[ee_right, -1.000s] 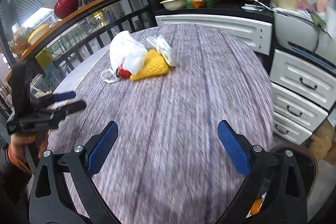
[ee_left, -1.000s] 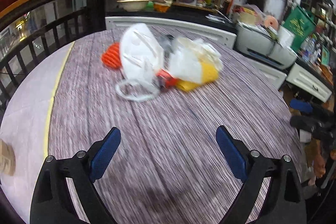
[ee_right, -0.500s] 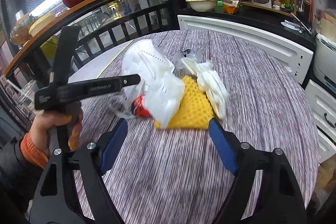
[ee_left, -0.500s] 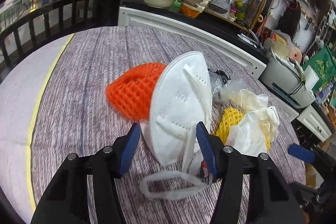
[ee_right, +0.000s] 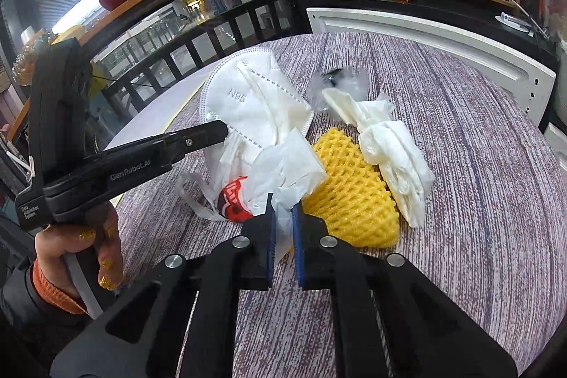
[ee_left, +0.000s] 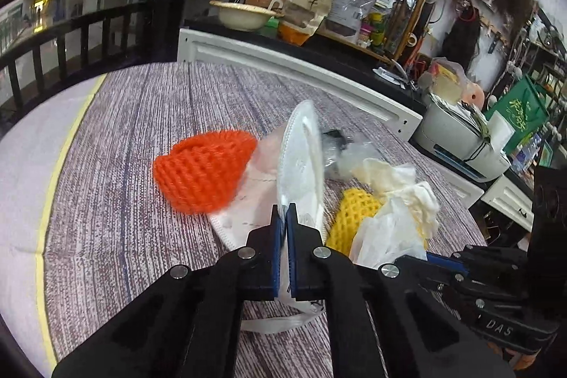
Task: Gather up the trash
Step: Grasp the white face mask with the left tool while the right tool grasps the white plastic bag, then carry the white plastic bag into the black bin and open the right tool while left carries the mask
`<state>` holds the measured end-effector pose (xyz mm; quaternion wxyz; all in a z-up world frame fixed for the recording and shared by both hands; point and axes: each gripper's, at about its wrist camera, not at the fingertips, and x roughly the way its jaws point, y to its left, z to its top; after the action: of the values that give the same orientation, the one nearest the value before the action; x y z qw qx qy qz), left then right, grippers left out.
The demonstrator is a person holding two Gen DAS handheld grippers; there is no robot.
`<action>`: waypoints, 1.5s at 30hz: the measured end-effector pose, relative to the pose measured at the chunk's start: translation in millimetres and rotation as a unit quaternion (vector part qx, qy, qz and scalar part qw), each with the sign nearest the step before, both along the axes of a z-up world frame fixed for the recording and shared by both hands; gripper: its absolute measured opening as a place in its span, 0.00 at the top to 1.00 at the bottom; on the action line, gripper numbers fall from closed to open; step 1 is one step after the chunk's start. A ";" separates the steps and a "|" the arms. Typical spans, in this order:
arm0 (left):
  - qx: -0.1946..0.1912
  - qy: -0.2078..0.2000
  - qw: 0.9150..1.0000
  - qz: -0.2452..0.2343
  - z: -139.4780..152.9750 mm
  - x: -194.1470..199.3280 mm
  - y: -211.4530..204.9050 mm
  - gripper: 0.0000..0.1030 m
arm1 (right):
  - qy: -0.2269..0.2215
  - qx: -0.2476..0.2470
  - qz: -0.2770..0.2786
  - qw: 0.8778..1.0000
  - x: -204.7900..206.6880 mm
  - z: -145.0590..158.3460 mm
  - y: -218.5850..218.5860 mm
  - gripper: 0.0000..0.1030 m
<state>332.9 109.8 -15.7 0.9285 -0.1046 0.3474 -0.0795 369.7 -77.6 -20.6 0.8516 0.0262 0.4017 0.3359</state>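
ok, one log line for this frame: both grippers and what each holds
left gripper: shut on N95 mask | right gripper: shut on white plastic bag | both items on table

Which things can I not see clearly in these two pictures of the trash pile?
- Orange foam net: missing from the right wrist view, hidden behind the N95 mask.
- Black item inside the clear wrapper: too small and blurred to identify.
- Red print on the plastic bag: crumpled, unreadable.
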 end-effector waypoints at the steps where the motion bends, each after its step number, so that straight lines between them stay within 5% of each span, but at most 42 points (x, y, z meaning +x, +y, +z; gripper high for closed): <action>1: 0.000 -0.004 1.000 -0.001 2.5 -3.5 -0.6 0.96 | -0.003 0.003 -0.001 1.000 -3.7 1.9 -2.6 0.93; 10: -0.029 -0.032 0.999 -0.010 28.7 -53.8 -0.8 0.96 | -0.038 0.028 0.001 0.999 -55.4 31.1 -36.8 0.93; 25: -0.020 -0.060 0.998 -0.030 45.0 -132.1 -28.2 0.96 | -0.075 0.047 -0.014 0.996 -134.6 57.1 -109.3 0.93; 32: -0.056 -0.080 0.994 -0.050 65.3 -154.4 -40.1 0.96 | -0.092 0.037 -0.041 0.994 -160.2 57.7 -140.3 0.93; 45: -0.051 -0.075 0.992 -0.091 56.1 -174.4 -99.0 0.96 | -0.108 0.033 -0.111 0.987 -191.0 51.6 -204.8 0.93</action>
<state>158.5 10.7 40.4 0.9342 -0.1135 0.2804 -0.1891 178.7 -282.4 31.0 0.9205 0.0620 0.2909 0.2533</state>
